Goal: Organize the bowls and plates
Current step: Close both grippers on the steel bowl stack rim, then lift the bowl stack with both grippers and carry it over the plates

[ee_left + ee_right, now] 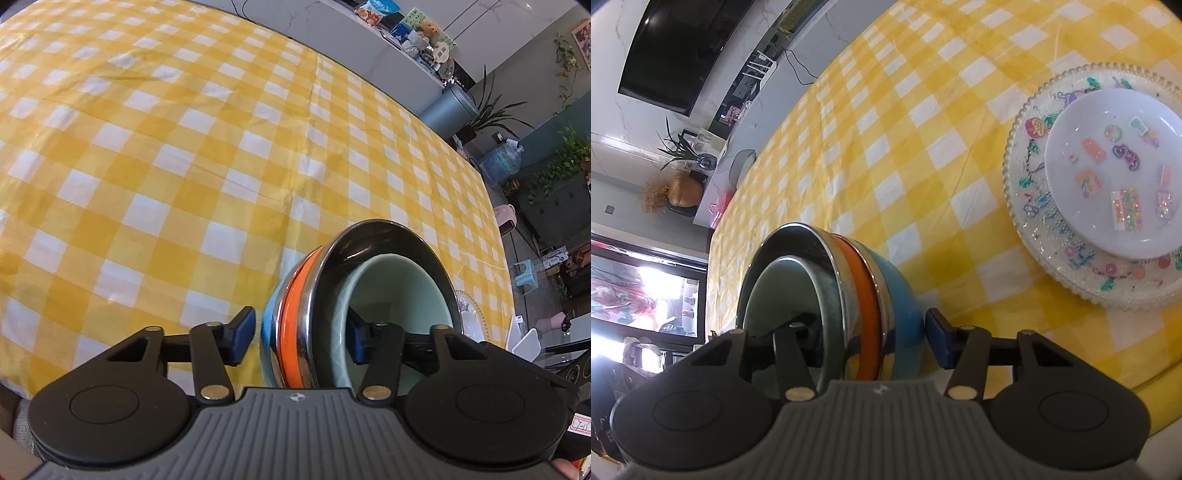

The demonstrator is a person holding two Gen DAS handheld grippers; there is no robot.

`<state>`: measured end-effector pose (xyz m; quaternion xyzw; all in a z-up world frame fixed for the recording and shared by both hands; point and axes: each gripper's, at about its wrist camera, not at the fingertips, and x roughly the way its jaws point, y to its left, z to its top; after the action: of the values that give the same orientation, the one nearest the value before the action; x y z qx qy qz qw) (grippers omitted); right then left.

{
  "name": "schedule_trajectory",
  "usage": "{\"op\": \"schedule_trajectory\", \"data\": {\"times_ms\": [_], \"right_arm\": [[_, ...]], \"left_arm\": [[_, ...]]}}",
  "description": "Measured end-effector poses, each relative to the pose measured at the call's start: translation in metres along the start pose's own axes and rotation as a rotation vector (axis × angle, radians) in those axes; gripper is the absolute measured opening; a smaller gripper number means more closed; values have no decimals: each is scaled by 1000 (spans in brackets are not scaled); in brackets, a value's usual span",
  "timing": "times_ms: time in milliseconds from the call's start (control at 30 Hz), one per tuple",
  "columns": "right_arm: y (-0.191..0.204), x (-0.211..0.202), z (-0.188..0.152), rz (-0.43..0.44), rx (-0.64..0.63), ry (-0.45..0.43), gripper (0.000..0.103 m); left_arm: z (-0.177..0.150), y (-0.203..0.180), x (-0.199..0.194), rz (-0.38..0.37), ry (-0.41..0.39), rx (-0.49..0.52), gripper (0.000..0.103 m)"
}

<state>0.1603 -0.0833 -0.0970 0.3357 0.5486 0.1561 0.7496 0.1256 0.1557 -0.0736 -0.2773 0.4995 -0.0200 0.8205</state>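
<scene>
A stack of nested bowls [295, 325] fills the lower middle of both views: blue outside, an orange band, a steel rim, a pale green bowl innermost. My left gripper [301, 341] straddles its wall, one blue pad [242, 334] outside with a small gap, the other inside the green bowl. My right gripper [871, 332] straddles the same stack [871, 317], one pad [940, 341] outside the blue wall with a gap, the other finger inside. A white plate [1115, 173] lies on a clear beaded glass plate [1034, 206] at the right.
The table wears a yellow and white checked cloth [166, 147]. The edge of the glass plate [469, 310] shows behind the bowls in the left wrist view. Beyond the table edge stand a counter, plants and a blue stool [526, 271].
</scene>
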Motion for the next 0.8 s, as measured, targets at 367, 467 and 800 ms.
{"op": "schedule_trajectory", "data": {"times_ms": [367,467,800], "right_arm": [[0,0,-3,-10,-4,-17,48],[-1,-2,-4,-9,4,-22,47],[-5,-15,-5,1,13,-46,45]], "left_arm": [[0,-4,-1,1,-7,4,52],[-1,-2,-1,-8,-5,-6,52],[-4,-18,-11,-4,-28,20,52]]}}
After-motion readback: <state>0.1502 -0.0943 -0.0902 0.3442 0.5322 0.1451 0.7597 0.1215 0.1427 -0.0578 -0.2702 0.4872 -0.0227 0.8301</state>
